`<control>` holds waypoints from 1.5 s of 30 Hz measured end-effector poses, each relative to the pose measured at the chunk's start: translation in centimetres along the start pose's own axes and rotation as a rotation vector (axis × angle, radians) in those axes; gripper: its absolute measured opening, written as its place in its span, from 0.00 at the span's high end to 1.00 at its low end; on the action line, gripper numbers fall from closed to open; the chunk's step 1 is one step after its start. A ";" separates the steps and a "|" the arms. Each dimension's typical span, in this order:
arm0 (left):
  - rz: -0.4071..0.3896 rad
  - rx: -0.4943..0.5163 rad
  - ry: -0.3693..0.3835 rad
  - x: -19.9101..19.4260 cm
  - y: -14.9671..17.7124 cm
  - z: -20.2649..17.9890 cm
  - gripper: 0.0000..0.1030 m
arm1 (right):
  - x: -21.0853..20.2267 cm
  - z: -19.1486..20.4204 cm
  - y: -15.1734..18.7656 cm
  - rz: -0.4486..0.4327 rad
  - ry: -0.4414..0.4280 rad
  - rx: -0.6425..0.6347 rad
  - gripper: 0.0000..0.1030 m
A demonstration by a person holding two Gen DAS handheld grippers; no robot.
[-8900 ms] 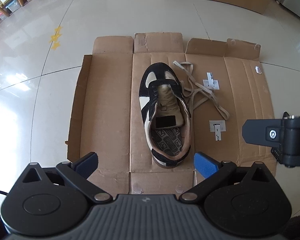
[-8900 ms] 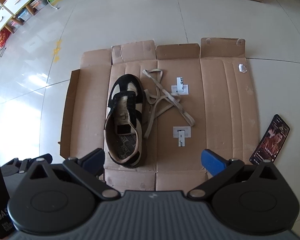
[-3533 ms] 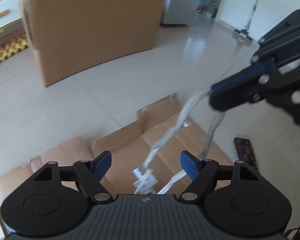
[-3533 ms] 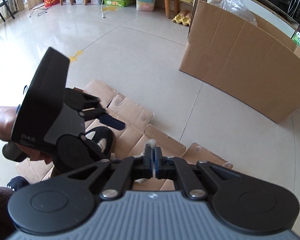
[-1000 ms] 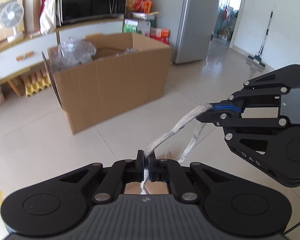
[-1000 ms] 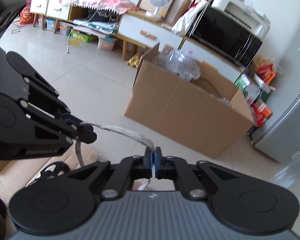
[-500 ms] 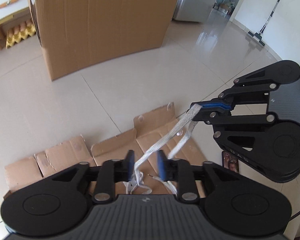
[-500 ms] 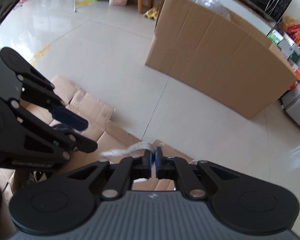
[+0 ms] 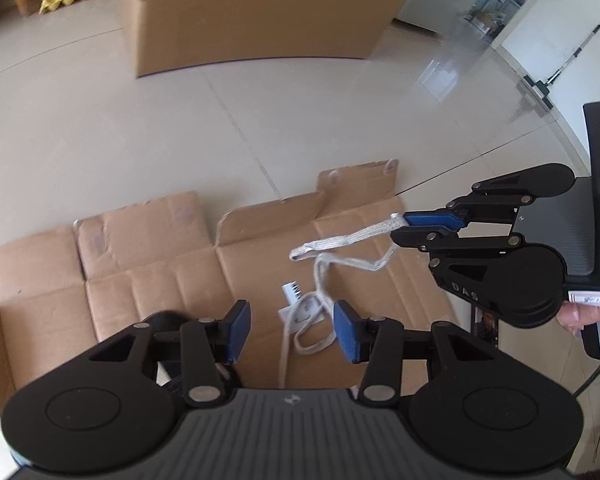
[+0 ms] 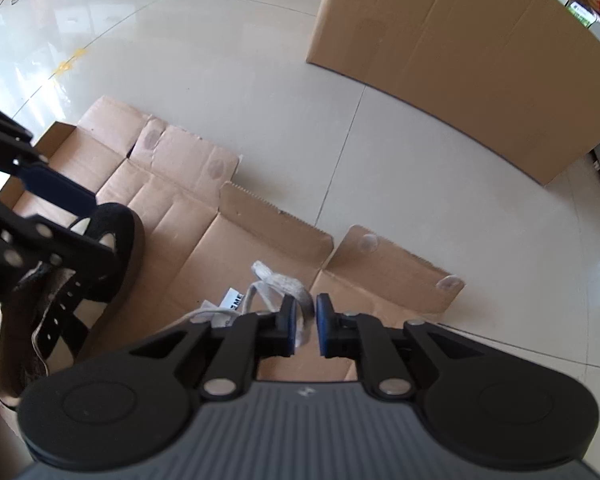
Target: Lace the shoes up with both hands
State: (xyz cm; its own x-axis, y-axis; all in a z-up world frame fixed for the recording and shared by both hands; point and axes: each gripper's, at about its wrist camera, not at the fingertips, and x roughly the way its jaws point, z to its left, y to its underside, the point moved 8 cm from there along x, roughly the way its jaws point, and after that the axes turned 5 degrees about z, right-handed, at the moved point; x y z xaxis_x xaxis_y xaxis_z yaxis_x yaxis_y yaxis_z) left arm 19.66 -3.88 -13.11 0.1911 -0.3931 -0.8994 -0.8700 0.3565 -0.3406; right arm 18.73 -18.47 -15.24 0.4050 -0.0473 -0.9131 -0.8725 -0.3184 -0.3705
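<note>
The white shoelace [image 9: 342,242] hangs in the middle right of the left wrist view, above the flattened cardboard [image 9: 148,268]. One part of it lies between the fingers of the right gripper [image 10: 303,326], which are slightly apart; whether they grip it I cannot tell. The left gripper [image 9: 290,334] has its fingers wide apart, holding nothing. The black shoe [image 10: 96,264] lies at the left on the cardboard.

"DAS" embossed on right claw [image 9: 406,227] body; other labels illegible.
</note>
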 end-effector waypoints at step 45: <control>-0.001 -0.147 -0.023 -0.3 8.0 5.0 0.50 | 3.7 5.5 2.9 0.072 -0.142 0.033 0.60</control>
State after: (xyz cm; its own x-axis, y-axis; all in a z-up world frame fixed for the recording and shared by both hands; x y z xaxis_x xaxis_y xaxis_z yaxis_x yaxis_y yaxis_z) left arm 14.93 3.34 -16.91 0.2012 -0.3729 -0.9058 -0.9266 0.2275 -0.2995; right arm 16.24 -14.37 -20.63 0.3009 0.0660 -0.9514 -0.9074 -0.2873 -0.3069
